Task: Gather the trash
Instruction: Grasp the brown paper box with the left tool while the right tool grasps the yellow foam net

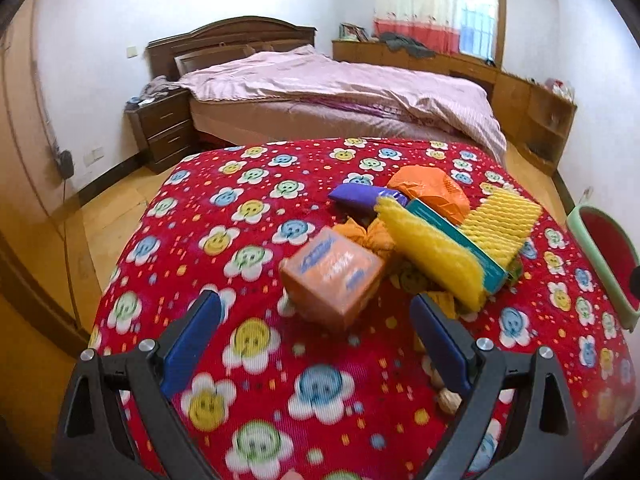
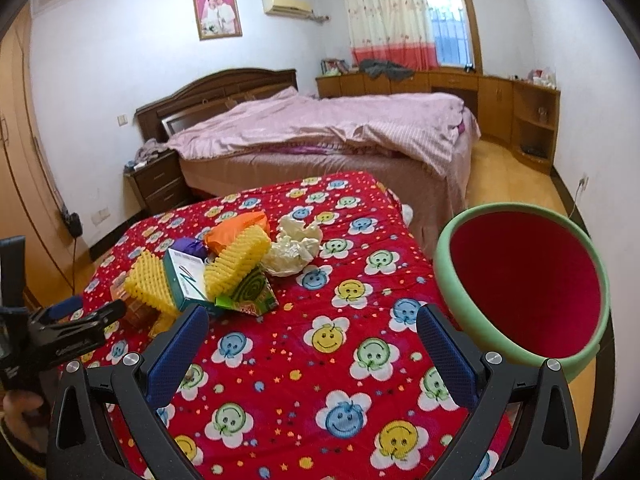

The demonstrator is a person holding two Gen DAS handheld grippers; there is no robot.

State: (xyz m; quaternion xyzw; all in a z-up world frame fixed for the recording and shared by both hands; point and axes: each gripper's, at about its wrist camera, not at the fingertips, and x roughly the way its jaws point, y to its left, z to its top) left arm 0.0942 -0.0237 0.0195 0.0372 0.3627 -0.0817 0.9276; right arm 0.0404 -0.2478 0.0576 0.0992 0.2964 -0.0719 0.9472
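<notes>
A pile of trash lies on the red flower-print table cover [image 1: 248,360]. In the left wrist view the nearest piece is an orange box [image 1: 332,276], with yellow foam netting [image 1: 432,256], a teal box [image 1: 452,240], a purple wrapper [image 1: 360,196] and an orange bag [image 1: 432,192] behind. My left gripper [image 1: 316,312] is open, just short of the orange box. In the right wrist view, crumpled white paper [image 2: 294,246] and a green packet [image 2: 250,292] lie beside the foam [image 2: 236,260]. My right gripper [image 2: 312,332] is open and empty over bare cloth. A green bin with red inside [image 2: 524,280] stands at the right.
The bin also shows at the right edge of the left wrist view [image 1: 600,256]. A bed with a pink quilt [image 2: 320,128] stands beyond the table, with a nightstand [image 2: 156,184] to its left. Walnuts [image 1: 446,400] lie near the left gripper's right finger.
</notes>
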